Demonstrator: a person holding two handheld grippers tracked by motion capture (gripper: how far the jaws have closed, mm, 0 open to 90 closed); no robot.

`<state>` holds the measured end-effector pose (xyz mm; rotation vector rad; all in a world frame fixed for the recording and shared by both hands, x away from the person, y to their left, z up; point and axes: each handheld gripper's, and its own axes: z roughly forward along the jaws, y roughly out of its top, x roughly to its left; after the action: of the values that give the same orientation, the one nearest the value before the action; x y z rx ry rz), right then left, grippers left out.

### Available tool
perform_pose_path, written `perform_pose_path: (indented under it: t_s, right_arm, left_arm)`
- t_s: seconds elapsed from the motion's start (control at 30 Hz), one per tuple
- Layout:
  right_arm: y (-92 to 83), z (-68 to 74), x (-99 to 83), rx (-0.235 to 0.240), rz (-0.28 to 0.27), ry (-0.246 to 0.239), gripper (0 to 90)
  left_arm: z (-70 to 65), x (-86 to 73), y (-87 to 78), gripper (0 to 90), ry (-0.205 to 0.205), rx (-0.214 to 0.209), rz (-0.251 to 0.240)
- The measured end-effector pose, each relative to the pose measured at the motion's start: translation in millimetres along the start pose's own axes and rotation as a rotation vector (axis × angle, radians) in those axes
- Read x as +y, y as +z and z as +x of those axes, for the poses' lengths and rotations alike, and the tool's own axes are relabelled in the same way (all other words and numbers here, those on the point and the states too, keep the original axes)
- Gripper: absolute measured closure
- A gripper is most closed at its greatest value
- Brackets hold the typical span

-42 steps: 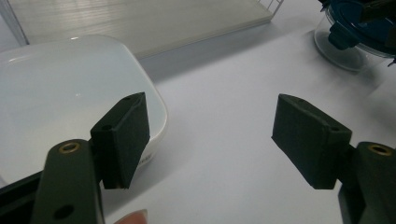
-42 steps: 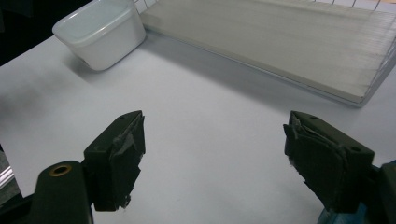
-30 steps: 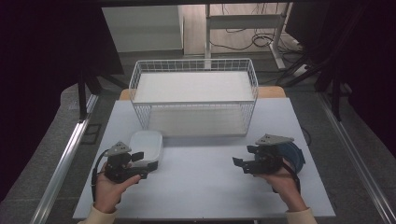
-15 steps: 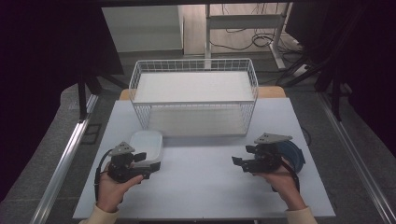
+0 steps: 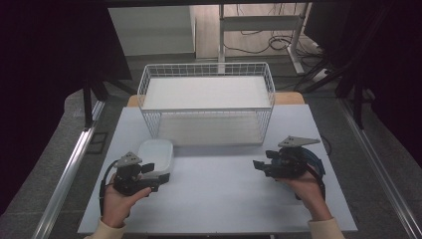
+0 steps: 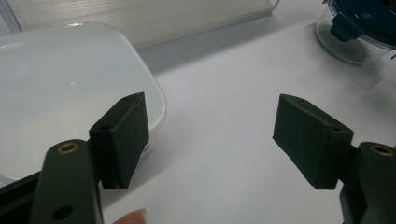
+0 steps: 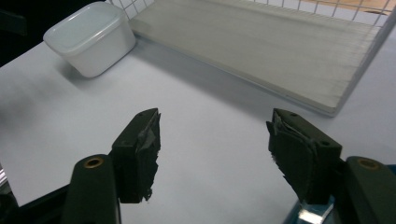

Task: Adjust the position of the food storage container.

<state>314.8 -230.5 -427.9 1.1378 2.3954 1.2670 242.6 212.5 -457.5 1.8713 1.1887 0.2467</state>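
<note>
A white plastic tub (image 5: 155, 152) stands on the table's left side, just in front of the wire basket (image 5: 206, 72). My left gripper (image 5: 157, 175) is open beside the tub. In the left gripper view (image 6: 212, 140) one pad (image 6: 122, 135) lies close to the tub's rim (image 6: 156, 100), and bare table shows between the pads. My right gripper (image 5: 260, 168) points left over the table, open. Its jaws have just been closing with nothing between them (image 7: 212, 149). A glass container with a blue lid (image 5: 314, 163) sits behind the right hand.
The basket holds a pale flat board (image 7: 261, 46) and stands across the back of the white table (image 5: 219, 199). The blue-lidded container (image 6: 362, 28) shows far off in the left gripper view. The white tub (image 7: 91, 37) shows far left in the right gripper view.
Both hands have kept their places. No object has moved.
</note>
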Motion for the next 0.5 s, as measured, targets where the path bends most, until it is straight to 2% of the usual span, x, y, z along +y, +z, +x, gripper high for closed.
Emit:
perform_pose_path:
  t_s: [0.23, 0.33, 0.43, 0.5]
  right_arm:
    - [-13.4, -12.2, 1.5, -0.048, -0.004, 0.013, 41.3]
    - [-21.9, -23.5, 0.6, -0.097, -0.009, 0.033, 45.4]
    - [-25.9, -29.4, -0.1, -0.114, -0.007, 0.044, 46.8]
    - [-32.1, -38.6, -1.4, -0.143, -0.01, 0.061, 48.6]
  left_arm:
    - [1.2, -0.8, 1.6, 26.4, -0.002, 0.001, 0.006]
    - [1.8, -1.0, 1.3, 26.4, -0.001, 0.003, 0.007]
    - [2.6, -1.2, 1.5, 26.4, -0.004, 0.004, 0.007]
    - [3.4, -1.5, 1.7, 26.4, -0.006, 0.006, 0.009]
